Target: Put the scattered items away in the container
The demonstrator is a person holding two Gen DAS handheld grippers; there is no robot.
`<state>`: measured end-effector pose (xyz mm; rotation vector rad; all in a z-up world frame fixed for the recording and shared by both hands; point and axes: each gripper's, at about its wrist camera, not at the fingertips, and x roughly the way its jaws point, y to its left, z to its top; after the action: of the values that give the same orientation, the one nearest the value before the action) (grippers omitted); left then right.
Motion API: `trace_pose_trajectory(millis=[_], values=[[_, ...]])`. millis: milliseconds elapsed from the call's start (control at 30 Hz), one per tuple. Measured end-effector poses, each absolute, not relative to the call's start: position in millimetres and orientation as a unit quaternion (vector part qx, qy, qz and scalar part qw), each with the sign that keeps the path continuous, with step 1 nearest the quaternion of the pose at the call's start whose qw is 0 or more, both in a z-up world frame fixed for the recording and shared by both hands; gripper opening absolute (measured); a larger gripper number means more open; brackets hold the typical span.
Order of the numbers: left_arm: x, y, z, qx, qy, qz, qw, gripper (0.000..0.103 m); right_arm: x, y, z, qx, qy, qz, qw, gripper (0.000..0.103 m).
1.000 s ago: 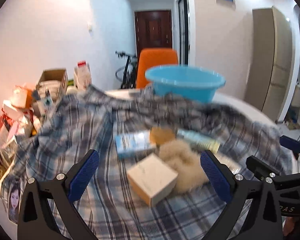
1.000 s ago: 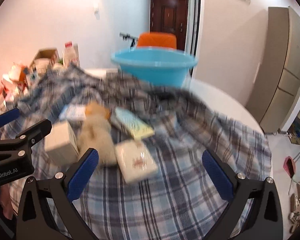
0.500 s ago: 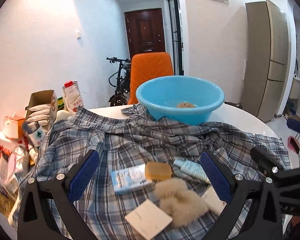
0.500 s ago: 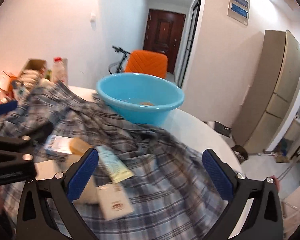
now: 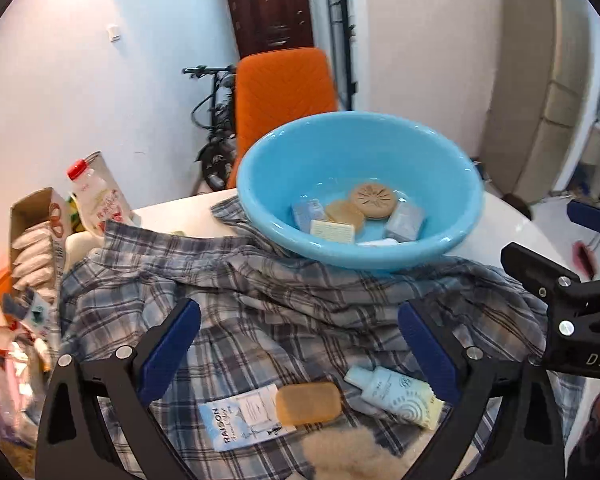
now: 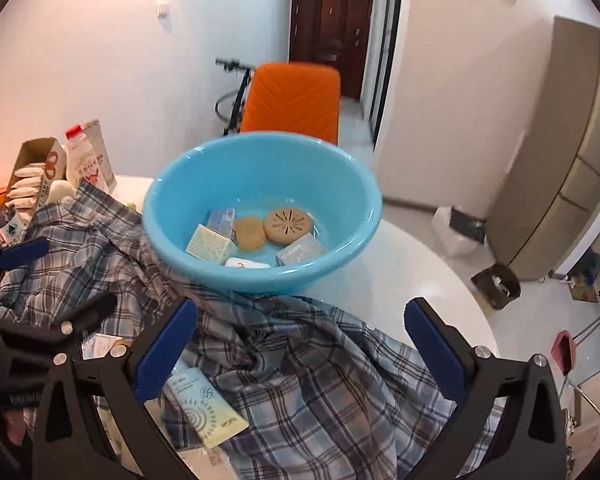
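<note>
A light blue basin (image 5: 456, 184) (image 6: 172, 204) stands at the far side of the table and holds several soaps and small boxes. On the plaid shirt (image 5: 280, 308) (image 6: 340, 380) nearer to me lie a blue-white packet (image 5: 240, 416), an amber soap bar (image 5: 308, 404), a pale tube (image 5: 396, 396) (image 6: 204, 408) and a beige fluffy item (image 5: 352, 456). My left gripper (image 5: 300, 352) is open and empty above these items. My right gripper (image 6: 300, 344) is open and empty above the shirt, in front of the basin.
An orange chair (image 5: 284, 92) (image 6: 292, 100) stands behind the round white table (image 6: 420, 272). Cartons and food packs (image 5: 40, 232) (image 6: 40, 176) crowd the table's left side. A bicycle (image 5: 212, 120) leans by the wall. A tall cabinet (image 6: 560, 152) stands at the right.
Both grippers have risen and tilted, so the basin's inside now shows. The scattered items have slid toward the bottom of both views; the white box has left the left wrist view.
</note>
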<state>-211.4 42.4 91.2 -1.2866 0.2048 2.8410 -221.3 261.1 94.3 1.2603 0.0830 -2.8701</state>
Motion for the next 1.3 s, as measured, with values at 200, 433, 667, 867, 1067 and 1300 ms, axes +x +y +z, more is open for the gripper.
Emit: trace_pose_trajectory(millis=[200,433,667,867,1067,1300], values=[[-256,58,86,-0.44,0.065,0.894,0.047,0.102,-254,286,93,0.429,0.007,-0.903,0.01,0.103],[-285,75,71,-0.462,0.099,0.88,0.048,0.102,-270,296,87,0.44,0.032,-0.897,0.022,0.103],[-294,87,61,-0.471,0.108,0.874,0.057,0.102,-271,307,83,0.448,0.02,-0.894,0.024,0.103],[-292,85,59,-0.472,0.107,0.873,0.055,0.102,-271,308,79,0.453,0.035,-0.891,0.007,0.103],[-282,79,56,-0.474,0.1,0.873,0.055,0.102,-264,306,79,0.451,0.041,-0.892,0.005,0.103],[-245,65,53,-0.462,0.105,0.879,0.058,0.102,-242,303,77,0.441,0.046,-0.896,0.007,0.103]])
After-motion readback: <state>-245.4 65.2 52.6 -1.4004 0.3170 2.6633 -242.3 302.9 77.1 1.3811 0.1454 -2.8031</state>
